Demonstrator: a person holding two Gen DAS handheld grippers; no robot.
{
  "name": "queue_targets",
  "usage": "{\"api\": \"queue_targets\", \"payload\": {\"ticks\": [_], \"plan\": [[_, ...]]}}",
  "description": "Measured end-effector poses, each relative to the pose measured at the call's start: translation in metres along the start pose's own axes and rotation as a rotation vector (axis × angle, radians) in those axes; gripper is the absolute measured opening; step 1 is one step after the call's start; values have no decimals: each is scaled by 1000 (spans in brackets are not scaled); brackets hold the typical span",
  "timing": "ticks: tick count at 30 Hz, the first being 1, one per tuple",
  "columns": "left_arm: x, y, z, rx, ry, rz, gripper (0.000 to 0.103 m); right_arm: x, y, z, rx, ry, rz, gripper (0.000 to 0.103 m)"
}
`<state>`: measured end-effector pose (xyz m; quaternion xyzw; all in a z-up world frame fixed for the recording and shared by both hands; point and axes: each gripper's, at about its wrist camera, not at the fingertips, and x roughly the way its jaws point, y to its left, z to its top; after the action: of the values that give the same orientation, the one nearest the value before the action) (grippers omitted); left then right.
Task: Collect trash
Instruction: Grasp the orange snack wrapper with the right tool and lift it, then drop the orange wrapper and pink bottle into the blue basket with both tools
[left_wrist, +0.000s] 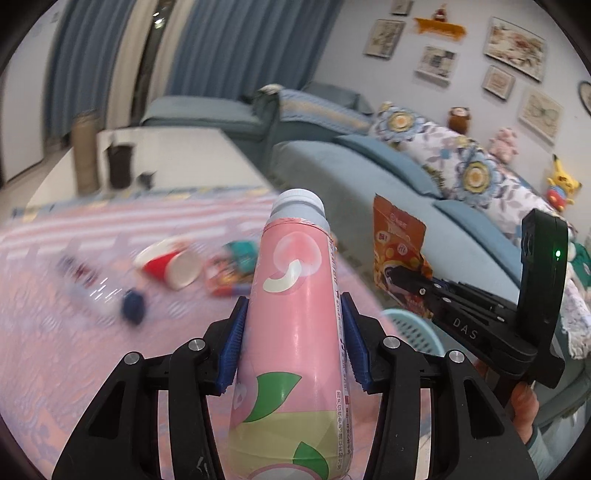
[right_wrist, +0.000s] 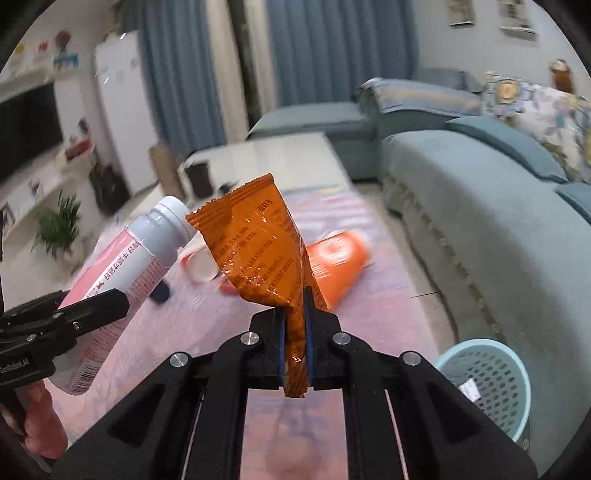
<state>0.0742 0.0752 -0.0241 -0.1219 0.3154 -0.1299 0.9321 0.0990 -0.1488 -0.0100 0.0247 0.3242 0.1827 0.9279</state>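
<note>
My left gripper (left_wrist: 293, 325) is shut on a pink peach-print bottle (left_wrist: 295, 314) with a grey cap, held above the pink rug (left_wrist: 55, 350). The same bottle (right_wrist: 122, 273) shows at the left of the right wrist view. My right gripper (right_wrist: 295, 314) is shut on a crumpled orange snack wrapper (right_wrist: 258, 243), lifted off the rug; that wrapper (left_wrist: 397, 240) and my right gripper (left_wrist: 402, 280) appear right of the bottle in the left wrist view. A light blue perforated bin (right_wrist: 487, 387) stands at the lower right by the sofa; its rim (left_wrist: 410, 325) peeks out behind the bottle.
Litter on the rug: a red and white paper cup (left_wrist: 171, 266), a clear bottle with a dark cap (left_wrist: 99, 291), colourful packets (left_wrist: 232, 269), an orange cup (right_wrist: 340, 262). A blue sofa (right_wrist: 480, 221) runs along the right, a white low table (left_wrist: 173, 158) lies beyond the rug.
</note>
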Motion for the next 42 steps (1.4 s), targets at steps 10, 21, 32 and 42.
{"api": "queue_targets", "payload": {"ticks": [10, 21, 32, 42], "plan": [[42, -118, 28, 140, 3, -131, 46, -37, -127, -18, 186, -35, -188, 6], [155, -218, 3, 247, 193, -216, 46, 6, -249, -103, 458, 208, -278, 7], [242, -229, -60, 249, 436, -226, 47, 52, -295, -174, 663, 390, -218, 9], [241, -221, -61, 241, 441, -232, 55, 51, -297, -174, 688, 376, -210, 12]]}}
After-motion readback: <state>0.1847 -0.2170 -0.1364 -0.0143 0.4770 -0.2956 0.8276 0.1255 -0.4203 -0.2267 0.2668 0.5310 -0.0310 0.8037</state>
